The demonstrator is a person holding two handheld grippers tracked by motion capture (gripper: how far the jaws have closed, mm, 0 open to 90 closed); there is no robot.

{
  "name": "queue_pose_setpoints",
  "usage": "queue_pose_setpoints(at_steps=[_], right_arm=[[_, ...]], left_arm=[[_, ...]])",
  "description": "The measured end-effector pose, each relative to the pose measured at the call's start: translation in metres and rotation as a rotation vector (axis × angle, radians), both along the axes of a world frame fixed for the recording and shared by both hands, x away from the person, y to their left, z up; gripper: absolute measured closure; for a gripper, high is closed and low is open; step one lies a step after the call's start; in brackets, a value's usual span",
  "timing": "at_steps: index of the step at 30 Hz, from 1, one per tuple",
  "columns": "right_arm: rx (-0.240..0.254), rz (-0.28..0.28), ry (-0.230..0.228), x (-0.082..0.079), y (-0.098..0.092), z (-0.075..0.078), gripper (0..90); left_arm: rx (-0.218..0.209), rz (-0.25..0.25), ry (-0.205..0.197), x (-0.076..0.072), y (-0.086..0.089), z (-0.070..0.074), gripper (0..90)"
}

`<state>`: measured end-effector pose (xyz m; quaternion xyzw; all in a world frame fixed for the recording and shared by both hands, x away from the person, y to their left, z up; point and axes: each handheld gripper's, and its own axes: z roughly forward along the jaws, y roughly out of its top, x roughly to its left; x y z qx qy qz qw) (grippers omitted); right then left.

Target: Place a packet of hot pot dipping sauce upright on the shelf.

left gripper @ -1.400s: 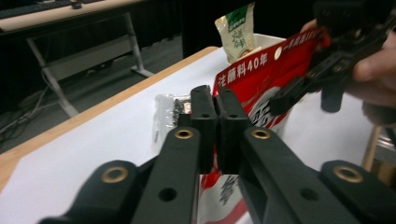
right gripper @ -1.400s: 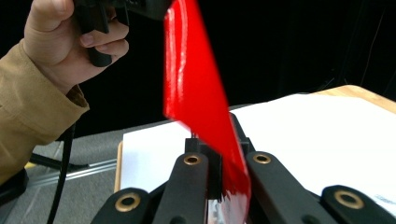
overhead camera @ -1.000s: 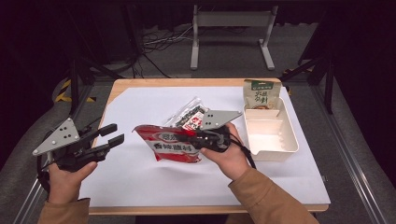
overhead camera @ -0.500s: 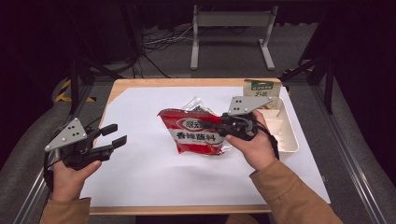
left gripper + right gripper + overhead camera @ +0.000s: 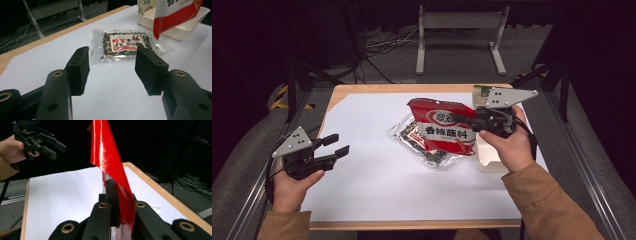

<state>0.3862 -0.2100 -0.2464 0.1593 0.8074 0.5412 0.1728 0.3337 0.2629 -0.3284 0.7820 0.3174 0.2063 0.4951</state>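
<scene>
high view: the right gripper (image 5: 472, 121) has its jaws pinching one edge of the red pouch (image 5: 443, 131), which hangs lifted above the far right part of the tabletop (image 5: 377, 180), beside the white tray (image 5: 488, 161) at the right edge. judged risk: the grip takes only a thin margin of slick film, so the pouch could slide out or swing and catch the tray's wall; it could also drop onto the clear packet (image 5: 421, 148) lying flat beneath it near the middle of the tabletop. the left gripper (image 5: 336, 146) sits near the left edge, its jaws spread with nothing between them; they have just been opening.

the pouch is glossy red with a white label band and dark printed characters, flat and limp, its free end bending. in the right gripper view the film (image 5: 110, 162) stands up from the pinch, curling to one side.
</scene>
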Motion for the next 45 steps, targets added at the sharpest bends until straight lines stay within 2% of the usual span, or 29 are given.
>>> queue_pose_setpoints(at_steps=[6, 16, 21, 33, 39, 45], right_arm=[[-0.015, -0.007, -0.038, 0.004, -0.014, 0.007, 89.0], [0.022, -0.014, -0.035, 0.021, -0.039, 0.013, 88.9], [0.015, -0.045, -0.04, 0.032, -0.055, 0.015, 89.0], [-0.011, -0.092, -0.072, 0.056, -0.091, 0.015, 89.0], [0.0, -0.129, -0.088, 0.061, -0.108, 0.015, 89.0], [-0.009, -0.156, -0.095, 0.067, -0.121, 0.013, 89.0]], left_arm=[[-0.001, 0.02, 0.019, 0.004, 0.002, -0.007, 43.3], [-0.001, 0.038, 0.037, 0.008, 0.007, -0.012, 41.8], [-0.007, 0.05, 0.056, 0.009, 0.008, -0.016, 41.3], [-0.006, 0.075, 0.062, 0.008, 0.011, -0.022, 41.4], [-0.008, 0.083, 0.076, 0.007, 0.012, -0.025, 41.1], [-0.014, 0.086, 0.083, 0.006, 0.013, -0.026, 41.0]])
